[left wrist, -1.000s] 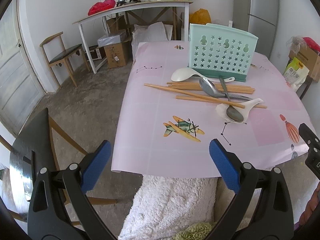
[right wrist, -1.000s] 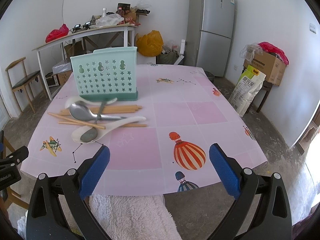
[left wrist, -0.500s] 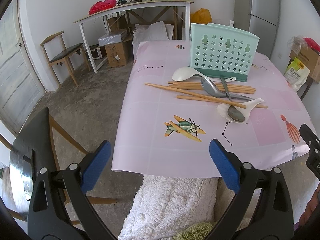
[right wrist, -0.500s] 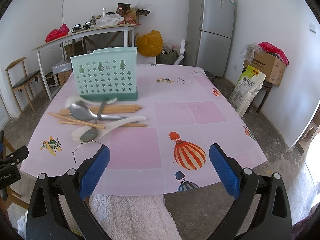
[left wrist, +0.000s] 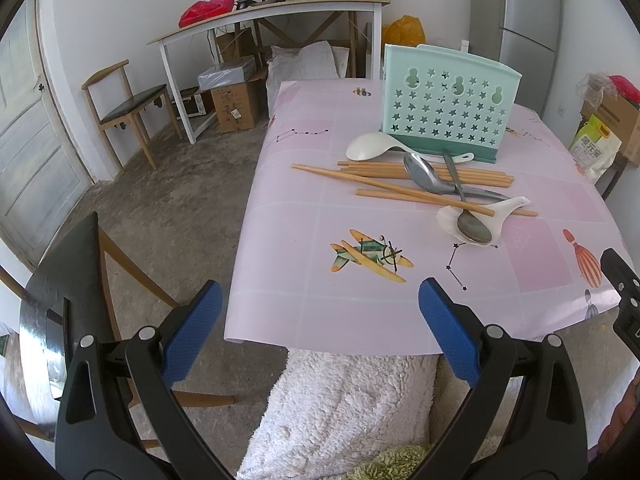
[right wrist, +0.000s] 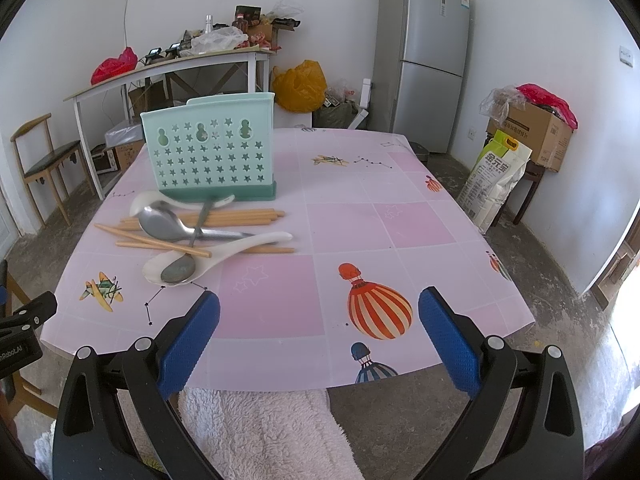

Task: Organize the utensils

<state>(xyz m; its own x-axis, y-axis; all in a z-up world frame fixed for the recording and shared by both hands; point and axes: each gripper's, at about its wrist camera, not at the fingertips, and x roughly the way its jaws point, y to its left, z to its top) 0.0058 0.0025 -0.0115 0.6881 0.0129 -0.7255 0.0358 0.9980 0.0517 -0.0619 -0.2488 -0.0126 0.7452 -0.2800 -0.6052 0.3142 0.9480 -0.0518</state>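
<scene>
My left gripper (left wrist: 316, 320) and my right gripper (right wrist: 318, 326) are both spread wide and hold nothing, near the front edge of the table (right wrist: 400, 220). The spoons (right wrist: 168, 226) and chopsticks (right wrist: 240, 216) lie piled by the green holder (right wrist: 212, 152), toward the back left corner.

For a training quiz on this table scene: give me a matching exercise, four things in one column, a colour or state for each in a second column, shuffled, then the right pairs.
Column one:
1. utensil holder
2. chopsticks
3. small metal spoon
4. right gripper

Column two:
A. bowl resting in a white ceramic spoon
B. open, holding nothing
C. mint green, upright, star-shaped holes
D. tan wood, lying loose on the table

Pairs: 1-C, 2-D, 3-A, 4-B
</scene>
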